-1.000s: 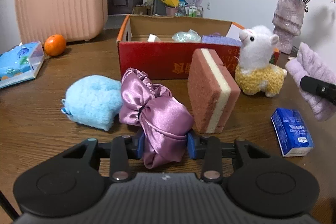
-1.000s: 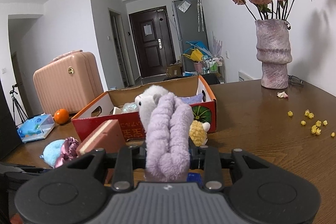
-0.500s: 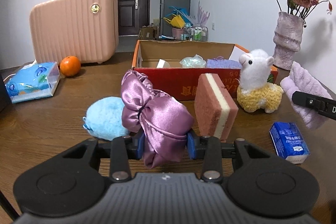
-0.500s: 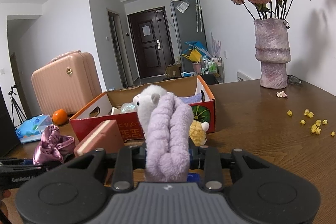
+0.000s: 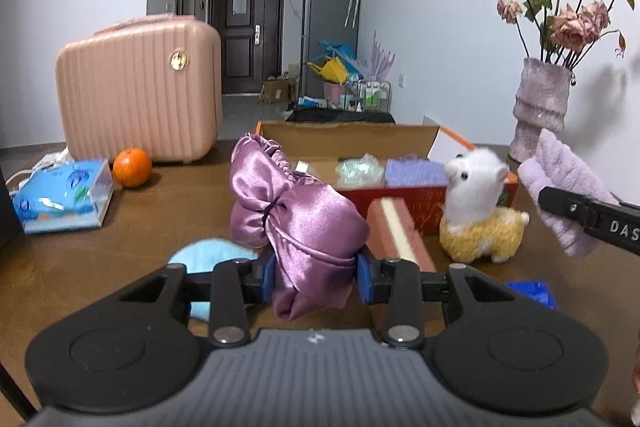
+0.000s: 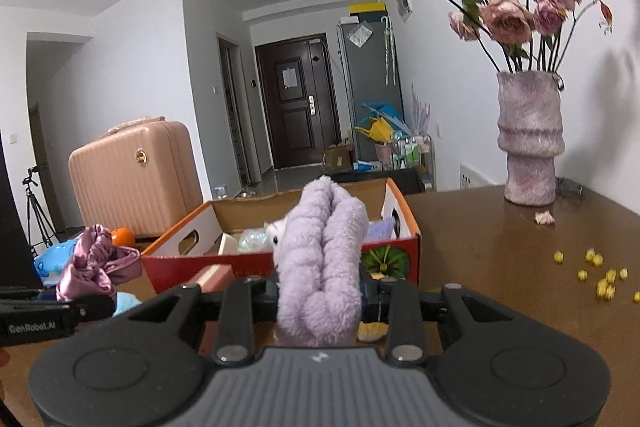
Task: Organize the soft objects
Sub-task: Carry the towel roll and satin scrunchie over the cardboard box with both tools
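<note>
Above table, left claw (image 5: 316,277) clamping satin bonnet (image 5: 296,219) — right claw (image 6: 320,301) clamping lilac towel (image 6: 324,259)

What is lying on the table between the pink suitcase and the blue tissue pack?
An orange lies there, in front of the suitcase and right of the tissue pack. The left wrist view shows it best.

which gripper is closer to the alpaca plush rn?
Right. The right gripper holds its towel just in front of the alpaca plush; the left gripper sits further left, beyond the sponge.
</note>
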